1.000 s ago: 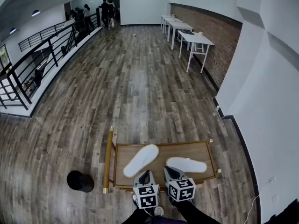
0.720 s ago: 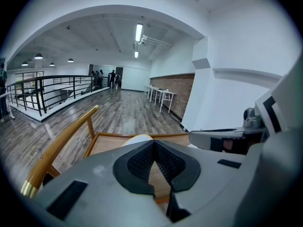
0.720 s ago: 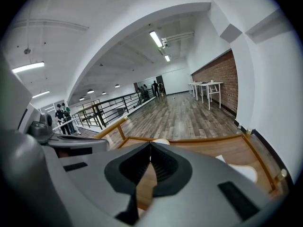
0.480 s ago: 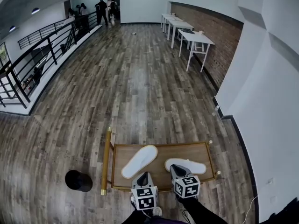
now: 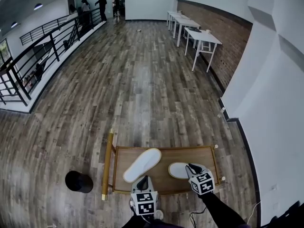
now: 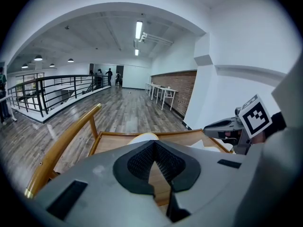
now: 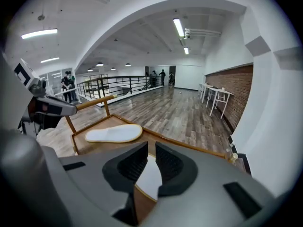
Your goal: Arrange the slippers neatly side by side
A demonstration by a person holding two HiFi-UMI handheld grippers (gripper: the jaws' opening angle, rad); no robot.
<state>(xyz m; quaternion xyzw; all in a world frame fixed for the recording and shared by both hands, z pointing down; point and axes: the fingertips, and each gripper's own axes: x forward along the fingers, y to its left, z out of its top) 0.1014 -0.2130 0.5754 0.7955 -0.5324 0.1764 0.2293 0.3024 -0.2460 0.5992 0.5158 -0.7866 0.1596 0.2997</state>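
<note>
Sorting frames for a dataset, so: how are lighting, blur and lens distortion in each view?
Head view: strong fisheye, the railing bows; light even, the right slipper sharp. Left gripper view: dark round vignette, the ceiling light glares a little. Right gripper view: same vignette, the left slipper crisp, no motion smear.

my right gripper (image 5: 192,166), jaws just eased open a crack and pressing on nothing, hides the right slipper (image 5: 176,170) at its end by the tray (image 5: 180,147)'s right edge. in the left gripper (image 6: 154,142) view only the left slipper (image 6: 142,136)'s tip clears the jaws. the people (image 5: 100,2) far off are too small to tell.
</note>
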